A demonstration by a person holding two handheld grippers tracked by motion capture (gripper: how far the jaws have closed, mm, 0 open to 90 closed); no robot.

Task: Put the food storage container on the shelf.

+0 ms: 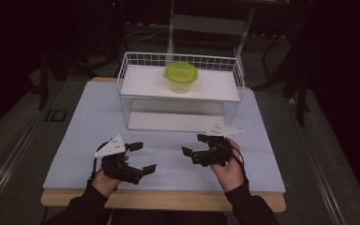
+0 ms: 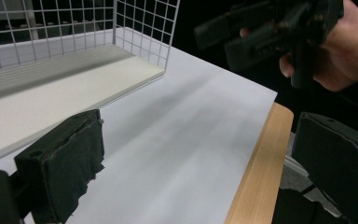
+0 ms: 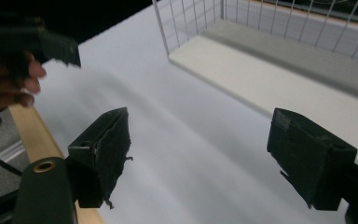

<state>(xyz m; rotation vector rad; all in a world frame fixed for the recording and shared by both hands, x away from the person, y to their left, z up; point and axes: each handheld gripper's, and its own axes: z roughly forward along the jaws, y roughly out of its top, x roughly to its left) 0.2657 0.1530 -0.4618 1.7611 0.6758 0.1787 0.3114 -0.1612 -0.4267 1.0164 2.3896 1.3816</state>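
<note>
While the green-lidded container (image 1: 181, 78) stands on the top shelf of the white wire rack (image 1: 132, 96), towards the middle of that shelf and well apart from both hands, the right gripper (image 1: 193, 145) hangs low over the white mat (image 1: 84, 136) with its jaws wide apart and nothing between them. The left gripper (image 1: 143, 158) hovers over the mat's near-left part, jaws likewise spread and empty. In the two gripper views each pair of black pads frames bare mat, the rack's lower shelf and the table's wooden edge (image 2: 259, 158)
</note>
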